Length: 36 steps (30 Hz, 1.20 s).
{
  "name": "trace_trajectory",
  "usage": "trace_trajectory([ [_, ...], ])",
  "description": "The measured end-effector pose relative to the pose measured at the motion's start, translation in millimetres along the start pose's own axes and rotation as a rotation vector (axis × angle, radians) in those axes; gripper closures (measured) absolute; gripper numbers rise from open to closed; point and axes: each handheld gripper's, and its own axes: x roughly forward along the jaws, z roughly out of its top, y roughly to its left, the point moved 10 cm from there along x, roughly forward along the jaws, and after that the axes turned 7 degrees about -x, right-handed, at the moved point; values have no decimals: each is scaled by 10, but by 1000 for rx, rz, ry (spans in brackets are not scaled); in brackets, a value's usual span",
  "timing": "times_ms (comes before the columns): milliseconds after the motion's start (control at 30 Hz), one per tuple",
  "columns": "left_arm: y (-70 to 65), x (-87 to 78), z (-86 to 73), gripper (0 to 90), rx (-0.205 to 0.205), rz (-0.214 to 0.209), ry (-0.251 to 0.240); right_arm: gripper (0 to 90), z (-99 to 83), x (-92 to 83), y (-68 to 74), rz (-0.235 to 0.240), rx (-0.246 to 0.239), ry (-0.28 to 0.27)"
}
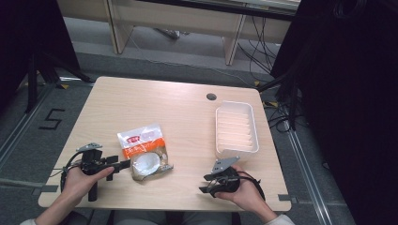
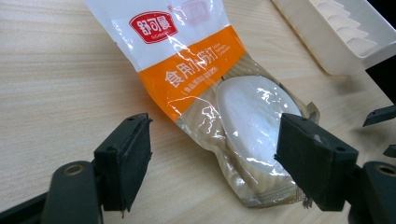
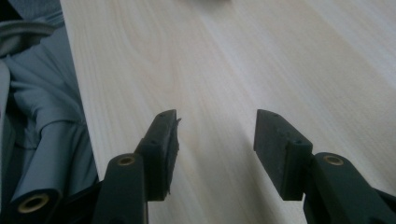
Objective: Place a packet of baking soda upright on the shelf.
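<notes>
- Light wood-grain table [image 1: 178,108]: rectangular top, small dark round grommet near the far edge; carries every item below.
- White ribbed plastic tray [image 1: 236,129]: rectangular and empty, on the table's right half, well apart from the pouch.
- Clear plastic food pouch with a white-and-orange printed top [image 2: 196,70]: lies flat at left of centre; a round white disc [image 2: 252,116] sits in its transparent lower end.
- Left gripper [image 2: 212,154]: black jaws spread wide, bracketing the pouch's lower end without pinching it.
- Right gripper [image 3: 215,140]: jaws parted over bare wood near the front edge, holding nothing.
- Risk, judged: the glossy film may slip or crumple on closing; squeezing across the disc could crack it.
</notes>
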Motion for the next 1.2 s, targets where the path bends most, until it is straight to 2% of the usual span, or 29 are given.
trace_trajectory([
  [167, 61, 37, 30, 251, -20, 14, 3, 505, 12, -28, -12, -22, 26, -13],
  [267, 93, 63, 65, 266, -29, 21, -8, 524, -5, -31, -19, -29, 15, -3],
  [300, 110, 78, 81, 277, -34, 13, 1, 539, -15, -20, -15, -18, 0, 8],
  [400, 169, 128, 164, 289, -52, 9, -11, 562, -11, -13, 20, 4, 2, 8],
  [533, 254, 206, 236, 313, -80, 9, -8, 566, 3, -12, 26, 13, -5, -1],
  [567, 284, 213, 236, 313, -69, 14, 5, 566, 3, -12, 26, 13, -5, -1],
  [600, 289, 237, 254, 325, -83, 14, -1, 563, -5, -11, 30, 13, 4, 2],
  [667, 330, 266, 265, 336, -76, 15, 10, 563, -5, -6, 19, 10, -7, 2],
  [700, 354, 317, 291, 355, -98, 13, 3, 563, -9, -12, 18, 12, -14, 8],
  [733, 354, 317, 291, 371, -98, 13, 3, 563, -9, -12, 18, 12, -14, 8],
  [800, 391, 347, 304, 400, -91, 5, 17, 561, -3, -5, 43, 21, -6, 4],
  [867, 400, 382, 341, 421, -112, -7, 10, 559, -3, 0, 18, 7, -22, 2],
  [900, 402, 399, 361, 432, -122, -19, 4, 554, -4, 3, 39, 16, -6, 5],
  [967, 425, 414, 380, 444, -134, -27, 2, 553, -14, 1, 20, 8, -9, 12],
  [1000, 425, 425, 391, 467, -153, -27, -6, 552, -27, 13, 34, 16, -4, 19],
  [1067, 427, 439, 389, 480, -149, -36, 1, 552, -33, 12, 25, 16, -8, 24],
  [1133, 404, 455, 370, 517, -139, -54, 21, 553, -30, 19, 25, 16, -10, 22],
  [1167, 392, 468, 361, 572, -131, -57, 23, 553, -29, 25, 32, 18, -12, 22],
  [1200, 375, 482, 349, 572, -123, -67, 31, 553, -29, 25, 32, 18, -12, 22],
])
